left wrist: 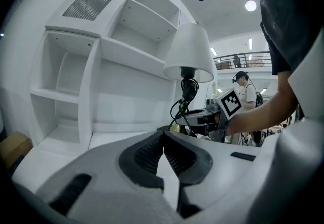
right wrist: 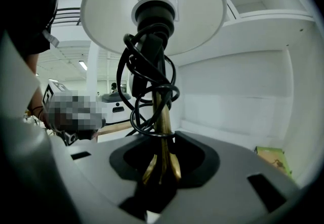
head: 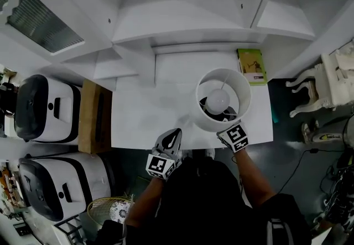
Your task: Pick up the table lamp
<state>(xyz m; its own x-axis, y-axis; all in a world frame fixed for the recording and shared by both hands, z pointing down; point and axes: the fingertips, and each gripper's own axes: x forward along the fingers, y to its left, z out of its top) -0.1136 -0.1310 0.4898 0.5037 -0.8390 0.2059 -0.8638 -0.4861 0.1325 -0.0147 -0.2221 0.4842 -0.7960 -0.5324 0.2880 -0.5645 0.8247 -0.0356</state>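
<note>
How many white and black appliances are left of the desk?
2. One appliance sits beside the brown box; the other is nearer the person. Others may lie out of view.

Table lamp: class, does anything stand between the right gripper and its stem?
Nothing visible does. The brass stem of the table lamp sits between the jaws of the right gripper, which are closed on it. The black cord coils round the stem just above the jaws, not between them and the stem.
</note>
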